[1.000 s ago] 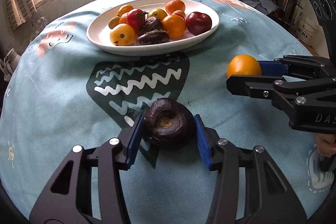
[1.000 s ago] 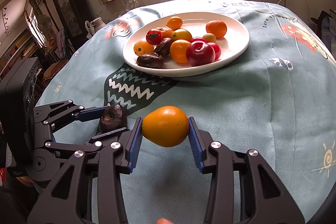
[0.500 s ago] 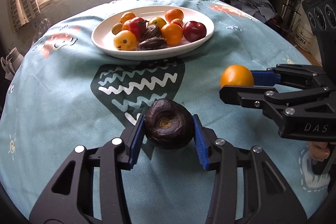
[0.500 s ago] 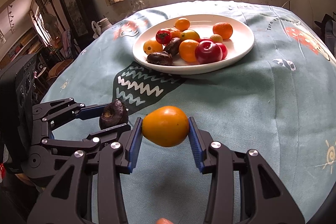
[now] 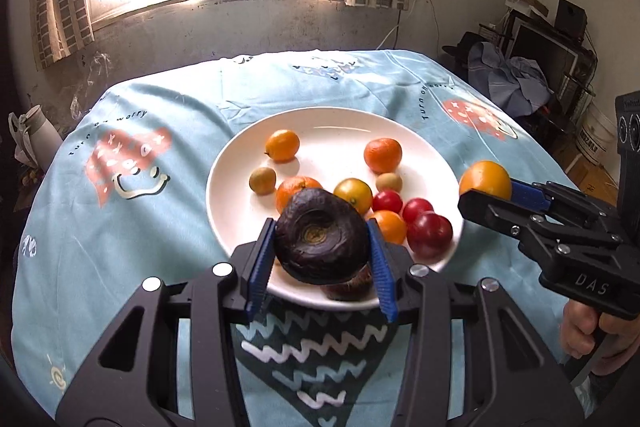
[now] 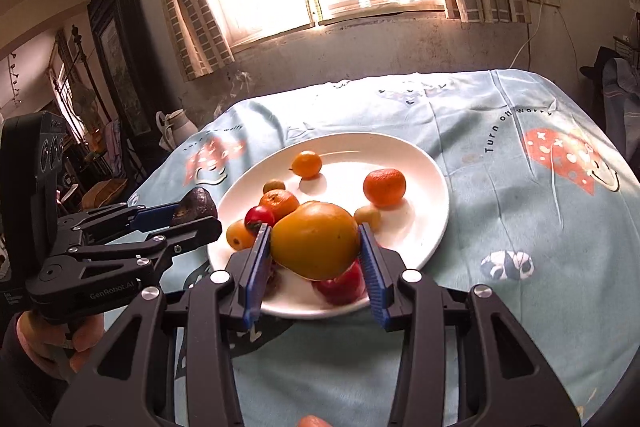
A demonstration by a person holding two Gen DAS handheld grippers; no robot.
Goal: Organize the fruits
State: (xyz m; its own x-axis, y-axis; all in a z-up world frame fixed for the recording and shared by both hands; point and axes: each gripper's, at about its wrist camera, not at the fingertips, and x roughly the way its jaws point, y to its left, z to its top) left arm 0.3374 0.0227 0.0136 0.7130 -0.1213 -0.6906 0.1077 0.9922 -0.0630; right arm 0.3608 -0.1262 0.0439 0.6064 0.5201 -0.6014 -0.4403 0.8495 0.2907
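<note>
My left gripper [image 5: 320,251] is shut on a dark wrinkled purple fruit [image 5: 320,241] and holds it above the near rim of the white plate [image 5: 332,125]. My right gripper [image 6: 314,251] is shut on an orange-yellow fruit [image 6: 316,245], also above the plate's near edge [image 6: 424,227]. The plate holds several fruits: oranges [image 5: 382,155], small yellow ones [image 5: 262,180], red ones [image 5: 430,233]. The right gripper shows in the left wrist view [image 5: 486,189] at the plate's right rim. The left gripper shows in the right wrist view [image 6: 196,215] at the plate's left rim.
The round table wears a light blue cloth [image 5: 120,227] with cartoon prints. A window and wall stand behind it. Shelves and clutter [image 5: 532,67] are at the right, a white jug [image 6: 174,129] and a dark cabinet at the left.
Both grippers have risen and moved forward with their fruits, from low over the cloth to above the plate's near edge. Both stay shut on their fruits.
</note>
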